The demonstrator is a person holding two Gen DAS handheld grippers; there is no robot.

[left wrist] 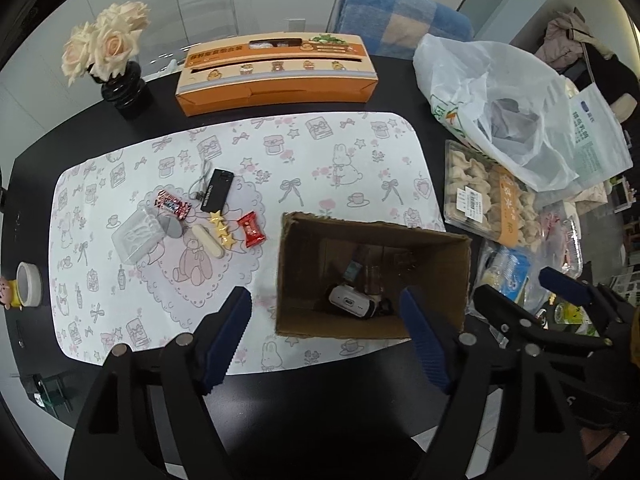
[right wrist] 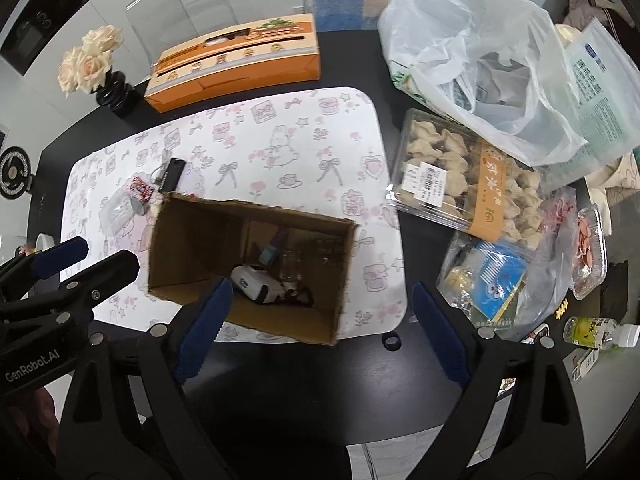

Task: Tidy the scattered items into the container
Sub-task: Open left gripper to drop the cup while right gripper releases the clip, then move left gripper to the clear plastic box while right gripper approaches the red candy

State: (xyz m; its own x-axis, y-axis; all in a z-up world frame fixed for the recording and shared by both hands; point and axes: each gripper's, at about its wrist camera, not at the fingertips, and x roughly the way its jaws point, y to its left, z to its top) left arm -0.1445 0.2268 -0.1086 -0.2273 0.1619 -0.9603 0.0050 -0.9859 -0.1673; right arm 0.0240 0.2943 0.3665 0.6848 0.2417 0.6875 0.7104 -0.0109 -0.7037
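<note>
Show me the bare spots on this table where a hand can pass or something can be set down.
Free: the mat between the orange box and the cardboard box, and its near-left corner. Crowded: the cluster around the black device and red candy; the table's right side, under the plastic bag and dumpling tray.

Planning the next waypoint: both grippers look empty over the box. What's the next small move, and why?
Probably send the left gripper forward and left toward the red candy, the loose item nearest the cardboard box. Both it and the right gripper are open and hold nothing, while several small items lie on the patterned mat left of the box.
</note>
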